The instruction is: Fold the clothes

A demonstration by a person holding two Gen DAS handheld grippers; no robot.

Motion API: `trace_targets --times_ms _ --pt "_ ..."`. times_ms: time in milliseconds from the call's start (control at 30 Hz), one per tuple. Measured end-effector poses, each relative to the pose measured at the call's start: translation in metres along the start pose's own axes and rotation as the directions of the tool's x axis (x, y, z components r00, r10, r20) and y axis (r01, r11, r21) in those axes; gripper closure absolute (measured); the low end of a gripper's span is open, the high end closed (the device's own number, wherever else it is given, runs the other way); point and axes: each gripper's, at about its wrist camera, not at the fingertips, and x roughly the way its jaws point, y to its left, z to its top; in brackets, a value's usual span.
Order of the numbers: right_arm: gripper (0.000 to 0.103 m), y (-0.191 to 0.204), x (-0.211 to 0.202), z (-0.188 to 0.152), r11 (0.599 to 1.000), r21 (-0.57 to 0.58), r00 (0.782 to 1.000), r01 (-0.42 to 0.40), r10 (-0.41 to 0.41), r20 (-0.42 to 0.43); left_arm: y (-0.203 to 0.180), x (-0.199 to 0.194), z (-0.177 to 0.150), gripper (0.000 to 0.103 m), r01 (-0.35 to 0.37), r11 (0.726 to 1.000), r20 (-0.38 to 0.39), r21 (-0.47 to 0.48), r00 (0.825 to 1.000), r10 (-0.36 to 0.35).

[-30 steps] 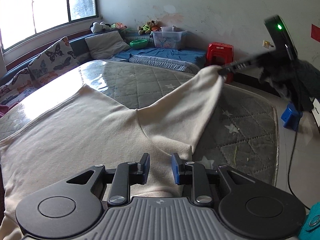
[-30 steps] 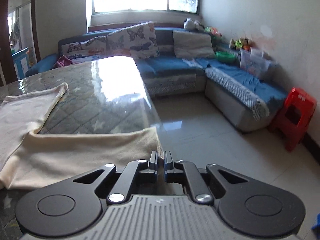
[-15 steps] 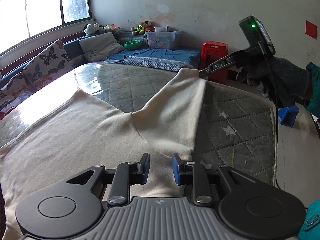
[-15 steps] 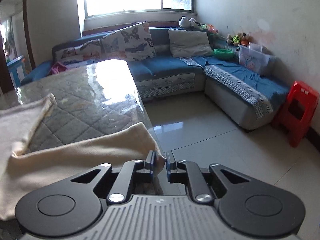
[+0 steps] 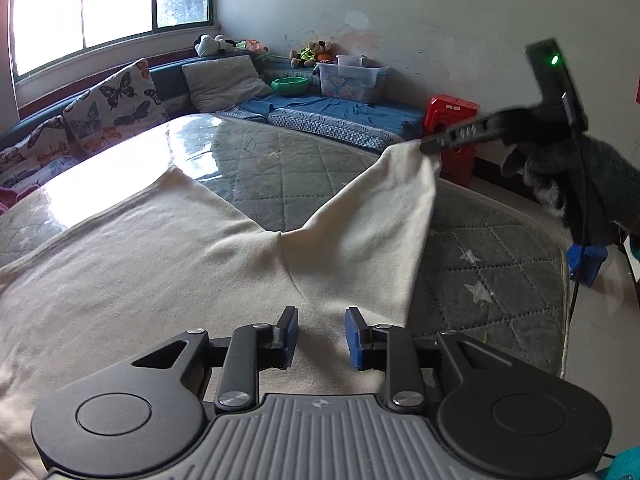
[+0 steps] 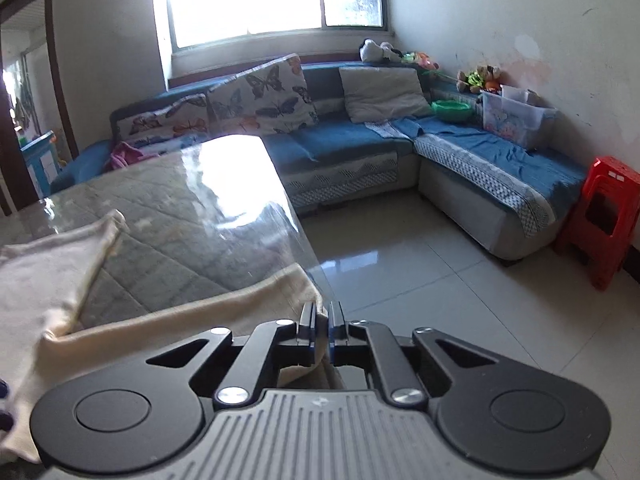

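Tabletop [image 5: 500, 264] garment [image 5: 160, 280], sleeve in right claw [image 6: 323, 320]

left gripper [image 5: 321, 336]: jaws apart | right gripper [image 6: 323, 322]: jaws pinched, raised

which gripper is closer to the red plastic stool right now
Right. The right gripper, shut on the cream garment's sleeve, is lifted just in front of the red stool. The left gripper hangs open over the garment's body, farther from it.
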Motion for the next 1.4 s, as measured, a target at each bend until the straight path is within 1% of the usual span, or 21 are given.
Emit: trace_targets --times_ms 67,100,233,267,333,400,467,633,767,833,933,1000,1033,1100,1167,1233,1267,1333,1400 --pt "0.098 0.004 -0.013 0.012 0.999 0.007 0.999 -0.033 0.032 0.034 -0.001 0.003 -0.001 0.074 0.001 1.000 0.002 0.000 1.000 -0.001" --pt "0.098 0.008 -0.020 0.019 0.999 0.003 0.997 -0.051 0.050 0.051 -0.001 0.005 -0.002 0.071 0.002 1.000 0.006 0.002 1.000 -0.002" --pt "0.098 0.031 -0.050 0.046 0.991 -0.058 0.985 -0.122 0.129 0.115 0.001 -0.001 -0.002 0.070 0.005 1.000 0.024 -0.019 1.000 -0.004" --pt "0.098 0.041 -0.057 0.052 0.986 -0.085 0.980 -0.143 0.153 0.128 0.003 -0.007 -0.002 0.070 0.001 1.000 0.033 -0.027 0.999 -0.001" --pt "0.098 0.061 -0.070 0.063 0.973 -0.140 0.967 -0.183 0.204 0.151 0.008 -0.018 -0.004 0.065 -0.008 0.999 0.055 -0.045 0.998 0.010" --pt "0.098 0.080 -0.079 0.068 0.958 -0.187 0.956 -0.216 0.246 0.159 0.015 -0.032 -0.007 0.064 -0.025 0.997 0.076 -0.067 0.997 0.030" --pt "0.098 0.111 -0.086 0.072 0.929 -0.250 0.937 -0.271 0.314 0.150 0.023 -0.045 -0.014 0.064 -0.048 0.995 0.092 -0.090 0.994 0.056" --pt "0.098 0.183 -0.090 0.067 0.844 -0.369 0.889 -0.388 0.448 0.090 0.044 -0.077 -0.035 0.061 -0.102 0.982 0.117 -0.157 0.986 0.121" --pt "0.098 0.234 -0.077 0.050 0.775 -0.414 0.851 -0.478 0.525 0.000 0.055 -0.093 -0.055 0.059 -0.133 0.969 0.109 -0.206 0.981 0.158" --pt "0.098 0.255 -0.068 0.035 0.742 -0.428 0.835 -0.516 0.546 -0.060 0.060 -0.099 -0.064 0.059 -0.147 0.961 0.098 -0.232 0.980 0.174" --pt "0.098 0.284 -0.056 0.011 0.694 -0.453 0.816 -0.560 0.557 -0.155 0.064 -0.110 -0.075 0.058 -0.159 0.951 0.099 -0.264 0.977 0.190" --pt "0.097 0.295 -0.055 -0.004 0.672 -0.463 0.807 -0.578 0.556 -0.200 0.066 -0.116 -0.081 0.058 -0.167 0.945 0.098 -0.282 0.975 0.201" --pt "0.094 0.299 -0.055 -0.011 0.661 -0.464 0.800 -0.590 0.556 -0.225 0.067 -0.118 -0.084 0.058 -0.171 0.941 0.095 -0.291 0.974 0.206" --pt "0.092 0.304 -0.058 -0.023 0.641 -0.459 0.784 -0.615 0.559 -0.270 0.070 -0.122 -0.088 0.058 -0.177 0.936 0.086 -0.304 0.973 0.212" --pt "0.087 0.300 -0.061 -0.027 0.636 -0.464 0.783 -0.617 0.557 -0.277 0.071 -0.127 -0.093 0.058 -0.183 0.932 0.076 -0.314 0.973 0.217" --pt "0.085 0.285 -0.066 -0.027 0.651 -0.466 0.796 -0.600 0.544 -0.265 0.073 -0.131 -0.097 0.058 -0.191 0.930 0.070 -0.314 0.972 0.223" --pt "0.085 0.276 -0.067 -0.026 0.664 -0.464 0.807 -0.586 0.531 -0.259 0.073 -0.134 -0.099 0.058 -0.198 0.928 0.068 -0.316 0.971 0.230" --pt "0.085 0.255 -0.062 -0.028 0.705 -0.440 0.830 -0.557 0.494 -0.260 0.076 -0.139 -0.103 0.058 -0.209 0.921 0.067 -0.328 0.968 0.243" --pt "0.085 0.233 -0.056 -0.030 0.746 -0.406 0.849 -0.529 0.454 -0.272 0.078 -0.145 -0.104 0.058 -0.224 0.912 0.067 -0.343 0.963 0.262"
